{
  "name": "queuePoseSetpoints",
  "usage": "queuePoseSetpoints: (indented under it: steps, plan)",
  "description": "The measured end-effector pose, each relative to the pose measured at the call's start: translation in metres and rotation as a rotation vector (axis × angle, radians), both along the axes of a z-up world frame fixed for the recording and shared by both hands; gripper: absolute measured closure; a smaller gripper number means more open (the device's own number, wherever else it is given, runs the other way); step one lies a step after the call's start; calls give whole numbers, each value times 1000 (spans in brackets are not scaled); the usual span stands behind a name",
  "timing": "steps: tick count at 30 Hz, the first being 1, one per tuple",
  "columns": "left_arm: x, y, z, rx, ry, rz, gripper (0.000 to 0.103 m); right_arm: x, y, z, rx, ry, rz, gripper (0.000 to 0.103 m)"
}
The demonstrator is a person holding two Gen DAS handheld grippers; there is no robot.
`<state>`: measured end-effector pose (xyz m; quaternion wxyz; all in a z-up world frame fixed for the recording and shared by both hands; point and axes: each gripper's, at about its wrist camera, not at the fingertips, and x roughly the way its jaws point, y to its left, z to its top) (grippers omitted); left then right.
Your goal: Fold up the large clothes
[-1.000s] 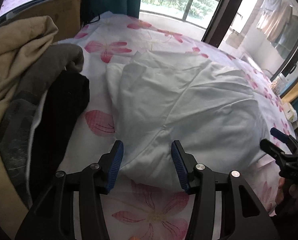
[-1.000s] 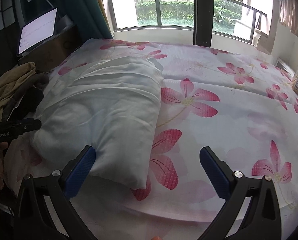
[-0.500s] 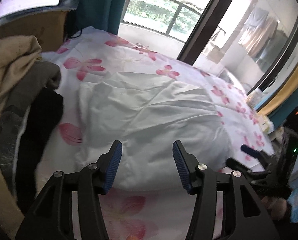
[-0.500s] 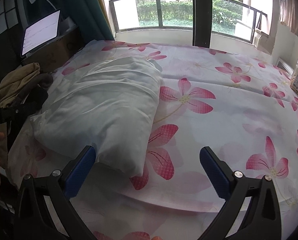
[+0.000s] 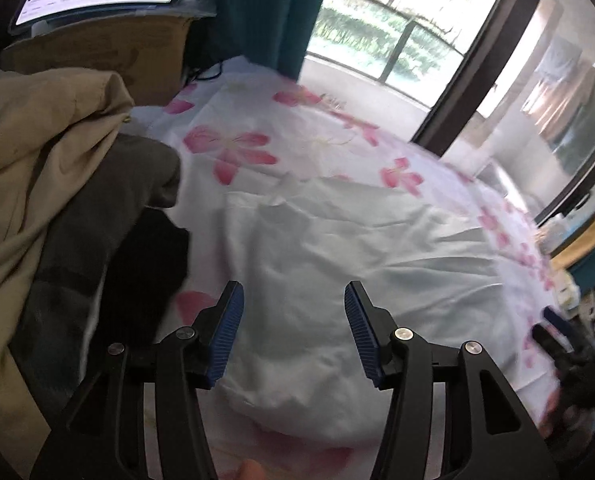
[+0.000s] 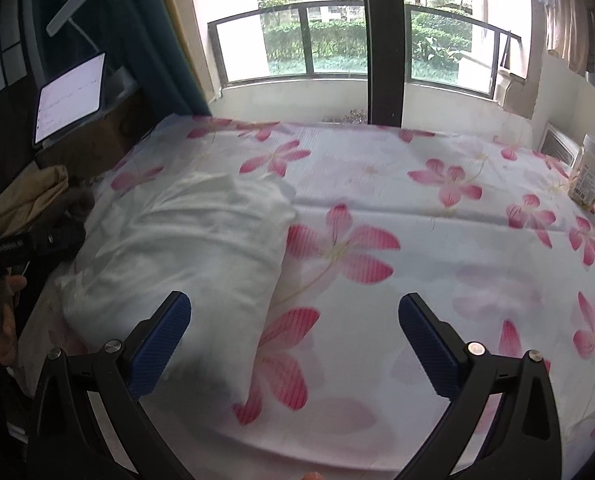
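Observation:
A folded white garment [image 5: 357, 264] lies on the flowered bed sheet [image 5: 257, 136]; in the right wrist view the garment [image 6: 193, 240] sits at the bed's left side. My left gripper [image 5: 293, 320] is open and empty, held above the garment's near edge. My right gripper [image 6: 293, 336] is wide open and empty, above the sheet just right of the garment's near corner. The right gripper also shows at the right edge of the left wrist view [image 5: 553, 332], and the left gripper's body at the left edge of the right wrist view [image 6: 13, 246].
A pile of other clothes lies left of the garment: tan [image 5: 29, 152], grey [image 5: 109, 196] and black [image 5: 145, 276]. A cardboard box [image 5: 109, 56] with a lit tablet [image 6: 69, 98] stands behind. A jar [image 6: 589, 172] sits at the bed's right edge. Windows lie beyond.
Both grippers have pulled back and up from the garment, staying open. The left wrist view has swung left, showing more of the clothes pile and box.

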<state>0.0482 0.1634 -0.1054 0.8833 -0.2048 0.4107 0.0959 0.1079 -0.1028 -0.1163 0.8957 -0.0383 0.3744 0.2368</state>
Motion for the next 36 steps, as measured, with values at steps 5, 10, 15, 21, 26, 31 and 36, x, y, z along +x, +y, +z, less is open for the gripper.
queuePoseSetpoints:
  steps: [5,10,15,21,26,31,36]
  plan:
    - [16,12,-25,61,95,32,48,16,5,0,5,8,6,1]
    - [15,21,-33,-66,17,-33,46,23,15,-6,2,27,35,1]
    - [14,17,-36,-99,10,-99,30,27,27,-11,1,44,65,1]
    - [16,-4,-37,-14,57,-188,26,30,37,-17,5,69,95,1]
    - [19,-2,-35,-30,79,-189,25,34,38,-25,32,93,110,1]
    - [28,-36,-36,-9,82,-301,25,37,40,-28,64,101,150,1]
    - [36,-46,-37,53,97,-261,24,39,53,-38,82,138,197,1]
